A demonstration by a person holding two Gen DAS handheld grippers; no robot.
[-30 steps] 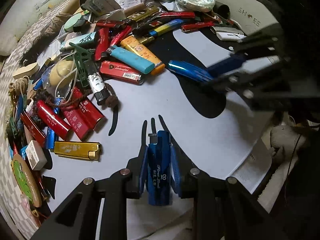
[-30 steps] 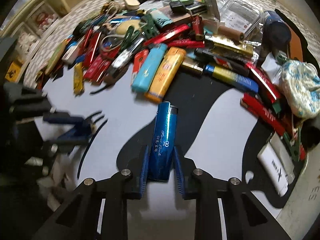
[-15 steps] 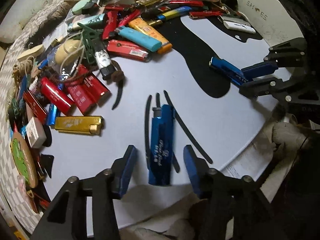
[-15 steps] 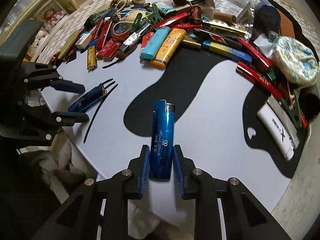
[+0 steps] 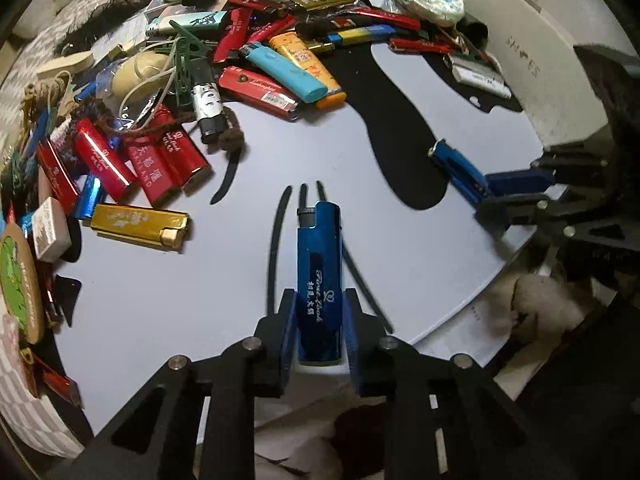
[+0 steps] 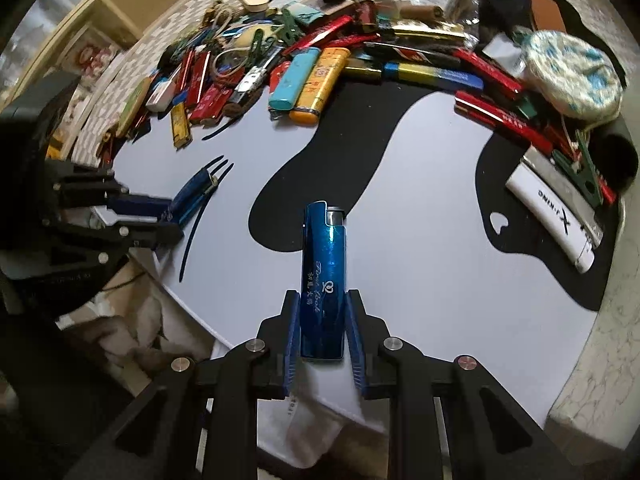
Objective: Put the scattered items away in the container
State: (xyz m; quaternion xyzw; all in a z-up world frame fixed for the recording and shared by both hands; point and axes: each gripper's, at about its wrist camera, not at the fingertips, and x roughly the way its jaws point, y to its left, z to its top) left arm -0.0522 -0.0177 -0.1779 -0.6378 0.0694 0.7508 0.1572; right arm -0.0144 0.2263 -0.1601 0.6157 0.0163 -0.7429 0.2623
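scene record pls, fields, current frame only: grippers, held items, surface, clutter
left gripper: shut on blue lighter
right gripper: shut on second blue lighter
surface: white board with black shapes
clutter: pile of lighters, mostly red, along far edge; gold lighter apart from it
container: not identifiable

Round white table top (image 6: 460, 300) w/ big black blob shapes (image 6: 320, 184) printed on it. Grey-white checked cloth (image 5: 24, 56) past far edge, pale marbled surface (image 6: 600, 360) at right. Cream shelf unit (image 6: 100, 28) top left w/ small red-and-white bits inside, blurry. Crumpled white fabric (image 5: 536, 300) below table edge. Dim indoor light, dark corners
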